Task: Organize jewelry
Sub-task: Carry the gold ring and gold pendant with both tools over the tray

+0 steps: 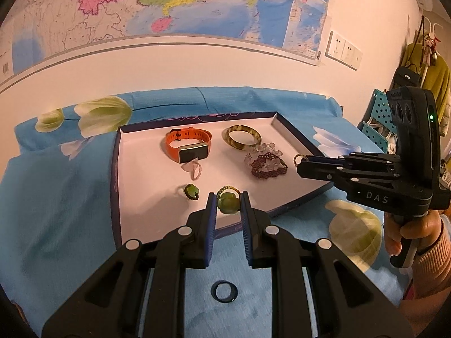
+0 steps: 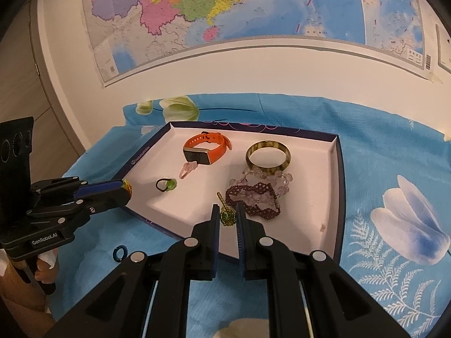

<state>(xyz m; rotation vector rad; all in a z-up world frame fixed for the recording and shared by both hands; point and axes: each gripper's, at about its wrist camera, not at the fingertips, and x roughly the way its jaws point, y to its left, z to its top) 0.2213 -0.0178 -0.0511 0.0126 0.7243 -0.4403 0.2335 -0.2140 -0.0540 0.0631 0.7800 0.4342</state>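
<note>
In the left wrist view, a blue floral cloth (image 1: pixel 56 197) is seen spread over the surface, with a shallow dark-rimmed tray (image 1: pixel 114 169) laid on it at centre frame. Inside the tray, from left to right, an orange watch (image 1: pixel 187 145) is placed near the back, a pale pink charm (image 1: pixel 193 169) just below it, and a small green ring (image 1: pixel 191 191) lower still; to the right a mottled bangle (image 1: pixel 242 138) is set at the back, touching clear beads (image 1: pixel 266 150) and a dark red beaded bracelet (image 1: pixel 267 166). At lower centre the left gripper (image 1: pixel 228 201) is closed narrowly on a green bead pendant (image 1: pixel 227 202) with a braided cord, held over the tray's near edge. Below it, a dark blue ring (image 1: pixel 224 291) lies on the cloth (outside the tray). At the right of the frame the right gripper (image 1: pixel 300 163) is held by a hand (image 1: pixel 406 233) in a pink sleeve, over the tray's right rim.

In the right wrist view, the left gripper (image 2: pixel 124 187) is seen at the left edge with a yellowish cord at its tip. At lower centre the right gripper (image 2: pixel 227 217) is pinched almost shut on a small green-stoned ring (image 2: pixel 227 217), held above the tray's near part, just beside the dark red bracelet. A wall map (image 2: pixel 225 14) is hung across the upper frame.
</note>
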